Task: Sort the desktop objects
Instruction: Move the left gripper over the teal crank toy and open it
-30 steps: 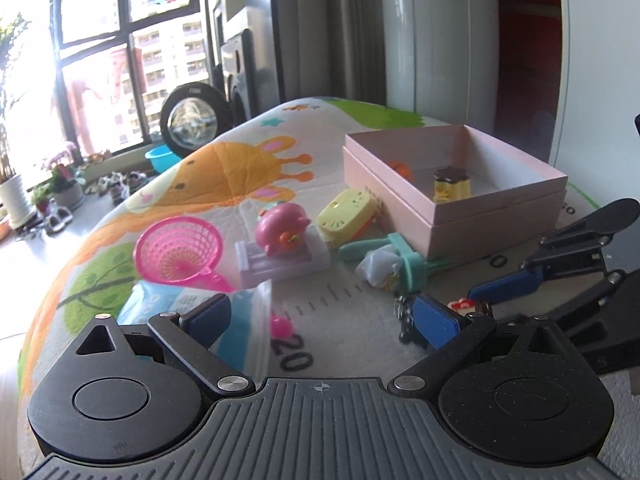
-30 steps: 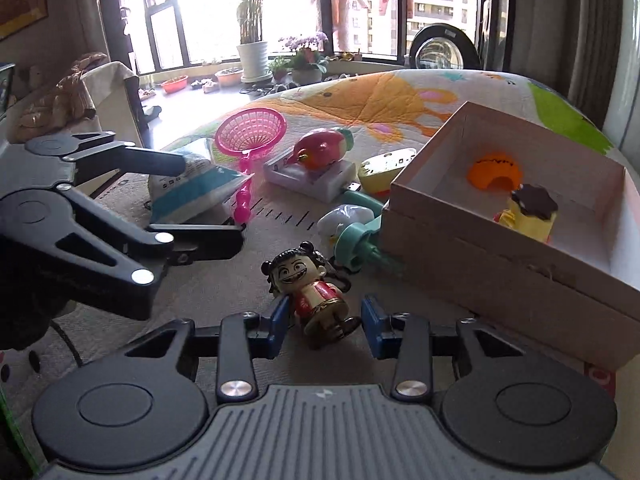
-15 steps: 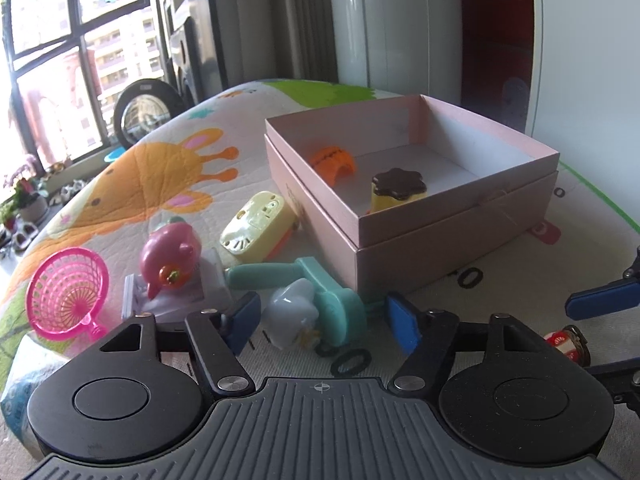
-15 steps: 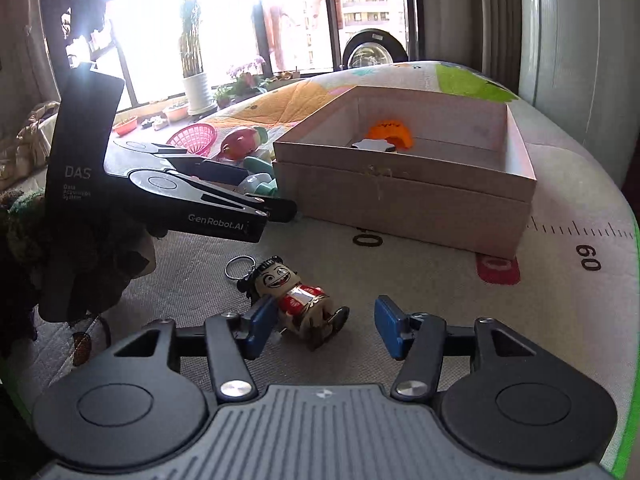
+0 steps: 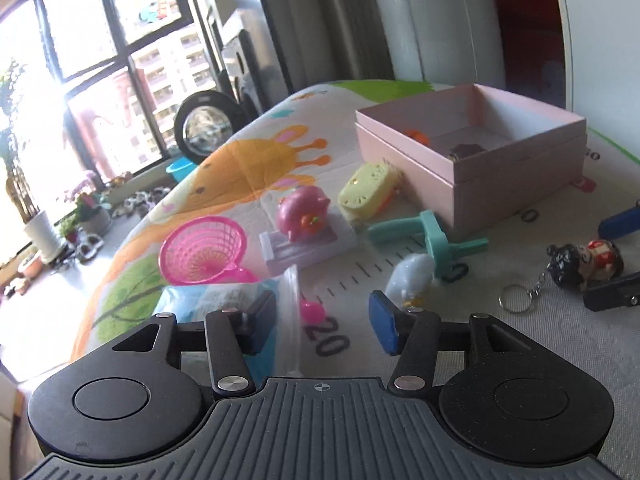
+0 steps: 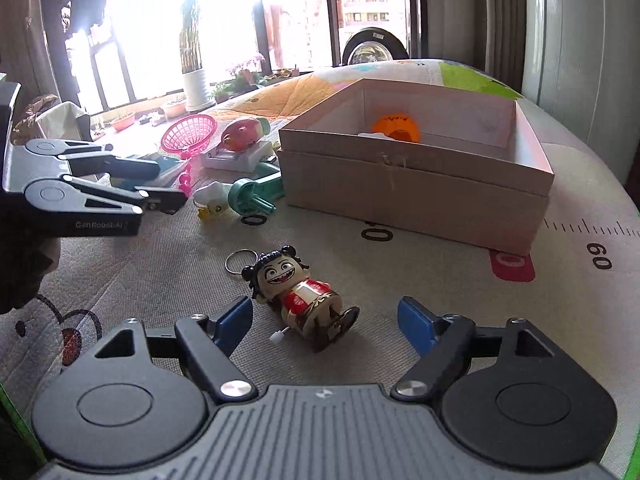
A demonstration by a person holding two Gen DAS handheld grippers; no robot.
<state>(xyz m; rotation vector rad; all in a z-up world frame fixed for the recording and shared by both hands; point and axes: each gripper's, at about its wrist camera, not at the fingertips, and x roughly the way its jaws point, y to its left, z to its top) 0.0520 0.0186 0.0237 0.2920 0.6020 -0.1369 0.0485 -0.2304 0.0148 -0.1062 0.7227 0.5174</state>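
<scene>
A doll keychain [image 6: 298, 294] with black hair and a red body lies on the mat; it also shows in the left wrist view [image 5: 584, 263]. My right gripper [image 6: 326, 322] is open, its fingers either side of the doll's lower body, not touching. A pink open box [image 6: 416, 184] holds an orange toy [image 6: 396, 128]; the box also shows in the left wrist view [image 5: 480, 152]. My left gripper [image 5: 322, 316] is open and empty above the mat, over a clear bag [image 5: 240, 300] and near a white duck toy [image 5: 412, 278]. The left gripper also shows in the right wrist view [image 6: 160, 188].
Left of the box lie a teal toy [image 5: 428, 234], a yellow toy [image 5: 370, 190], a pink pig on a lilac base [image 5: 304, 220] and a pink net basket [image 5: 202, 250]. The mat's rounded edge drops off at the left toward windows and plants.
The left gripper has swung back to the left, over the bag and duck. The right gripper has opened wider and sits closer around the doll, which has not moved.
</scene>
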